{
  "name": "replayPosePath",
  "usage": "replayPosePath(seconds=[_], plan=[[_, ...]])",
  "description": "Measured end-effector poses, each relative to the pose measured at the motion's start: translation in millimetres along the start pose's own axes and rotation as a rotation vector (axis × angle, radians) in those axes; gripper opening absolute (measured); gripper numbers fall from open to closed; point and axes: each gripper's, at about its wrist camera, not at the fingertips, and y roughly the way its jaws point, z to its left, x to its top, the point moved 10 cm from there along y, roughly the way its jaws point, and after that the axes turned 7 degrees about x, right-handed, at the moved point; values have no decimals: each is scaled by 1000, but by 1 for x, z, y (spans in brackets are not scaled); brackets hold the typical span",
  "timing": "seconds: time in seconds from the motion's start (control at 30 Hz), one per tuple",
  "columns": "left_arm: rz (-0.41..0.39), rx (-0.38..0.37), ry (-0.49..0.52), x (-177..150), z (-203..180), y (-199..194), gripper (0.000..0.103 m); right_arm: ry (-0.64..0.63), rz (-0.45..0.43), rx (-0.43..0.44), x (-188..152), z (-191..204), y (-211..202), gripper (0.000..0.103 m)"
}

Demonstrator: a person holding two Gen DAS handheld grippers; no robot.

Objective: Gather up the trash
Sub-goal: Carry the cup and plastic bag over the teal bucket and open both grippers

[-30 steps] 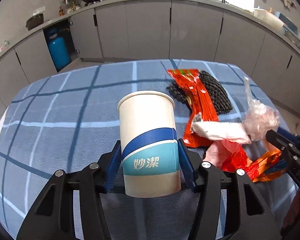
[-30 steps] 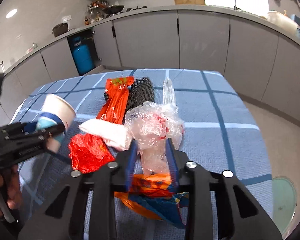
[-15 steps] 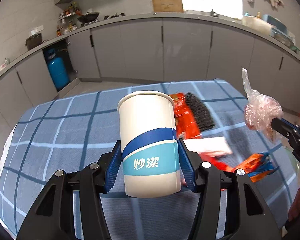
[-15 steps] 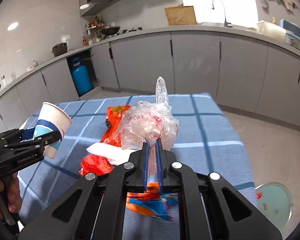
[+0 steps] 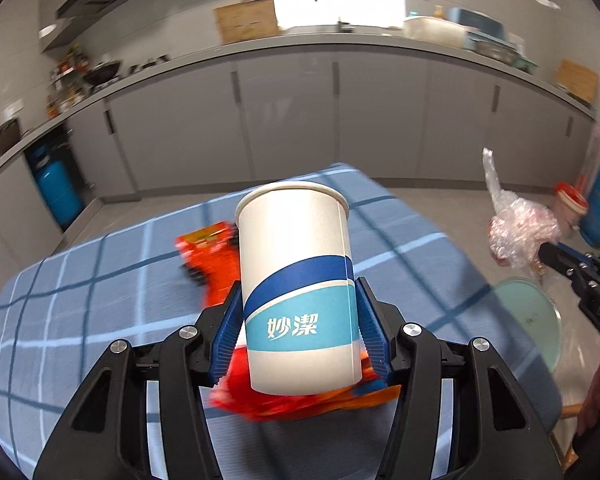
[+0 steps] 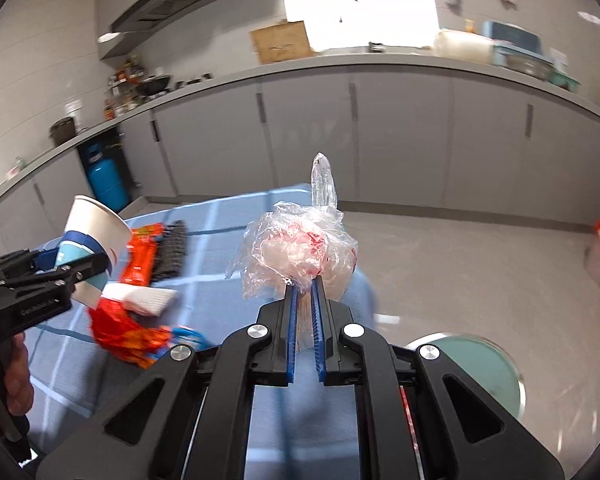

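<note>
The left tool (image 5: 300,344) is clamped on a white paper cup (image 5: 296,280) with blue bands, its blue pads pressed to the cup's lower sides; the cup stands upright in the grip, lifted above the surface (image 5: 80,300) with its blue checked cloth. The cup's base hides part of the litter beneath it — only blurred red and orange wrappers (image 5: 300,400) show past its bottom edge, and a second orange packet (image 5: 210,256) behind is smeared by motion. The right tool (image 6: 304,292) is pinched tight on a crumpled clear plastic bag (image 6: 300,250), with something red inside that cannot be made out; the bag's twisted tail points up. From the right wrist view a white wad (image 6: 144,300), a black mesh item (image 6: 172,252) and more wrappers lie on the cloth, partly blocked by the left tool. A pale green round thing (image 6: 480,364) sits low on the floor side — its lower half is cut off by the tool's frame. A hand (image 6: 16,380) shows at the edge.
</note>
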Motion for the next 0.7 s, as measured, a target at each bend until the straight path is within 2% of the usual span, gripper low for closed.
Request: replayPosePath(seconds=[0.33, 0.7], plan=[[-13, -144, 118, 9, -111, -1, 54, 108, 46, -132, -43, -100, -18, 9], [18, -298, 222, -6, -221, 5, 55, 196, 94, -193, -83, -153, -24, 10]])
